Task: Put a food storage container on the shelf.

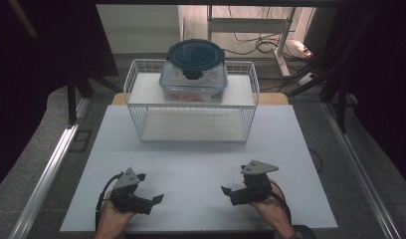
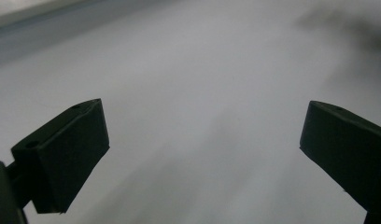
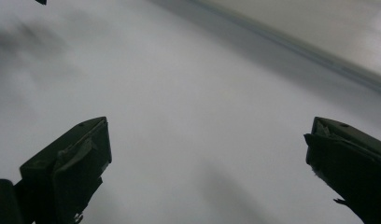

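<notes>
Resting low over the near part of the white table [image 1: 201, 149], both hands sit well apart from everything else; the left tongs [image 1: 150, 203] point inward toward the middle, and the left gripper view shows their black jaws spread wide with nothing between them but bare table surface; the right tongs [image 1: 230, 193] mirror them, pointing inward from the other side, and the right gripper view likewise shows wide-set jaws with nothing held. Nearest to them, though still well apart at the far side of the table, stands a white wire basket rack [image 1: 191, 107] with a flat upper shelf; on that shelf sits a clear square plastic food container [image 1: 193, 84] with something orange-red inside, too small to make out, and a dark blue round lid [image 1: 196, 55] lies on top of it, its front clip hanging over the container's near edge. Judging from this layout, the container looks settled on the shelf with its lid on, so the handling seems either finished or not begun; I cannot tell which; nothing is in hand, and any further work would call for a reach forward across the table.
</notes>
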`<state>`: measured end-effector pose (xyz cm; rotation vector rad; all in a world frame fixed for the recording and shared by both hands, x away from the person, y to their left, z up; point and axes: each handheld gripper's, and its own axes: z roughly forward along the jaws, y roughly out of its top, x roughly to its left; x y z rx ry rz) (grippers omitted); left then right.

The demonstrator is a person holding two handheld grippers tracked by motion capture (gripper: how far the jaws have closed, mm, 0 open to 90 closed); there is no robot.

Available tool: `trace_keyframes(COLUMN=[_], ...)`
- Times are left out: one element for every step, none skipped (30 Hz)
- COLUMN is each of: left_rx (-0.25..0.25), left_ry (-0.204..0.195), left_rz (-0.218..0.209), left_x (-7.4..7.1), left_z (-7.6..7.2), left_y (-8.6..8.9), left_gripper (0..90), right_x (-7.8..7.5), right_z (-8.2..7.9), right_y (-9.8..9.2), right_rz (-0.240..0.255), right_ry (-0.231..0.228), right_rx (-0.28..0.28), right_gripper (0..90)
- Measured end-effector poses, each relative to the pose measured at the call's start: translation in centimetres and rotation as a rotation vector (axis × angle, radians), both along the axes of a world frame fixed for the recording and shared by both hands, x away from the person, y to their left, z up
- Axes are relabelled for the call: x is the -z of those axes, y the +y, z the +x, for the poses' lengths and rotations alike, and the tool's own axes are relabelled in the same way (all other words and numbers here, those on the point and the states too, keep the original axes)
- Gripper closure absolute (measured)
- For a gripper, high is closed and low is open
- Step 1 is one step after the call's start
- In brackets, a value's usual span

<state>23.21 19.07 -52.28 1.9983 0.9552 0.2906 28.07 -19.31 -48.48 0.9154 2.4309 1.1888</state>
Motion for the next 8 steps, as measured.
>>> trace_keyframes(left_rx=[0.007,0.013,0.018,0.019,0.021,0.02,0.018,0.016], left_ry=[0.012,0.027,0.037,0.041,0.047,0.05,0.05,0.051], left_rz=[0.018,0.031,0.041,0.046,0.046,0.045,0.04,0.031], left_x=[0.3,0.5,0.6,0.8,0.8,0.9,0.8,0.8], left_z=[0.1,0.2,0.2,0.3,0.3,0.4,0.4,0.5], left_y=[-0.2,-0.3,-0.4,-0.4,-0.4,-0.3,-0.3,-0.2], left_gripper=[0.6,0.8,0.8,1.0,1.2,1.2,1.2,1.3], right_x=[0.2,0.7,1.0,1.3,1.6,1.8,1.9,1.9], right_z=[0.0,-0.1,-0.1,-0.1,0.0,0.1,0.1,0.2], right_y=[-0.1,-0.1,-0.2,-0.2,-0.1,-0.1,0.0,0.0], right_rz=[-0.005,-0.01,-0.017,-0.03,-0.042,-0.054,-0.064,-0.066], right_ry=[0.009,0.02,0.032,0.043,0.049,0.05,0.048,0.046], right_rx=[0.001,0.003,0.004,0.004,0.006,0.008,0.009,0.011], right_gripper=[0.0,0.0,0.0,0.0,0.0,0.0,0.0,0.0])
